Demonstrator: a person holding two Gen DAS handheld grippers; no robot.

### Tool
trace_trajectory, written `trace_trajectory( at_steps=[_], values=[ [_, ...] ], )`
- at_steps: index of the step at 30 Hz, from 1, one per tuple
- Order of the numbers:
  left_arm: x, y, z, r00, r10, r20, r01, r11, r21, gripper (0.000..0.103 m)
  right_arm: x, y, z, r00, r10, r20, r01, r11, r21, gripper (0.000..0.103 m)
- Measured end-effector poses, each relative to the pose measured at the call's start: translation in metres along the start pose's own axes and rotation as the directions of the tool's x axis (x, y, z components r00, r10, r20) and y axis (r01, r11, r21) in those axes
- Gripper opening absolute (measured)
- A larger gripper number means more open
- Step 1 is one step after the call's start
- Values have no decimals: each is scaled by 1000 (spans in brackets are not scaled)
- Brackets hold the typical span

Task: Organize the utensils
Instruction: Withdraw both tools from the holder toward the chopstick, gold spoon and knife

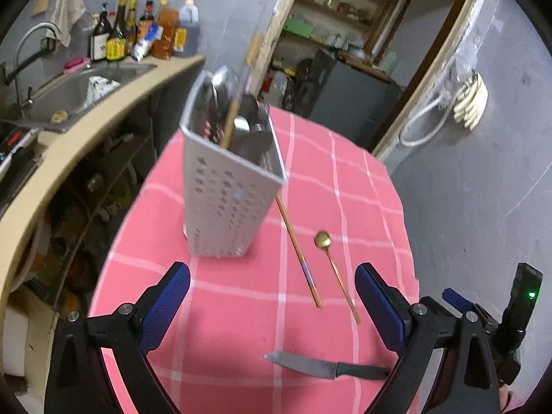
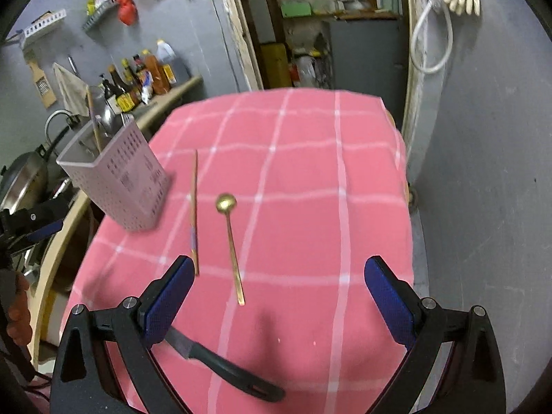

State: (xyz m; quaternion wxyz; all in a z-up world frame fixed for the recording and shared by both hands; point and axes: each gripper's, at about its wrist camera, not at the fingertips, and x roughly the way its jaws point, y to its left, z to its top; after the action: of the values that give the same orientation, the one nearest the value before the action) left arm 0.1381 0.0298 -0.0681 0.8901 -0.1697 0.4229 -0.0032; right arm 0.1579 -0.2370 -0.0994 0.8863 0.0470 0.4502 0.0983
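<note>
Left wrist view: the left gripper (image 1: 272, 296) hangs over the pink checked tablecloth (image 1: 241, 310) with its blue pads spread wide and nothing between them. Nearest, just ahead of the right-hand finger, a black-handled knife (image 1: 327, 369) lies flat, blade tip pointing left, handle end running under that finger. Beyond it a gold spoon (image 1: 336, 272) and a single chopstick (image 1: 298, 252) lie side by side but apart, both slanting away toward the upper left. The chopstick's far end reaches just beside the base of the perforated utensil holder (image 1: 224, 193), which stands upright near the table's left edge and holds metal ladles and another chopstick. Bare cloth lies between the pads and the holder. Farther left, past the table edge, runs a counter (image 1: 103, 127) with a sink (image 1: 69, 96) and sauce bottles (image 1: 145, 31).

In the right wrist view the right gripper (image 2: 279, 293) is likewise released, pads far apart and empty. The knife (image 2: 220, 365) lies beneath its left-hand finger, handle pointing right toward the near table edge. The spoon (image 2: 231, 241) and chopstick (image 2: 194, 214) lie ahead, the holder (image 2: 117, 176) at the left edge. A broad stretch of cloth to the right carries nothing up to the table's right and far edges.
</note>
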Motion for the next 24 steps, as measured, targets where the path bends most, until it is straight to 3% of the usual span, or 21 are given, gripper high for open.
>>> trace_trajectory(
  at_steps=[10,17,24],
  values=[
    [29,-9,-18,994,-13,-112,19,998,54,96,13,-3,-24,998,-30,-62,28,999,-36,97],
    [43,-30,-20,993,-54,-106,66,990,121,94,19,-17,-17,999,-2,-47,1,1000,-16,97],
    [63,-55,-20,991,-74,-114,94,979,182,84,28,-27,3,998,57,-31,-57,998,-21,97]
  ],
)
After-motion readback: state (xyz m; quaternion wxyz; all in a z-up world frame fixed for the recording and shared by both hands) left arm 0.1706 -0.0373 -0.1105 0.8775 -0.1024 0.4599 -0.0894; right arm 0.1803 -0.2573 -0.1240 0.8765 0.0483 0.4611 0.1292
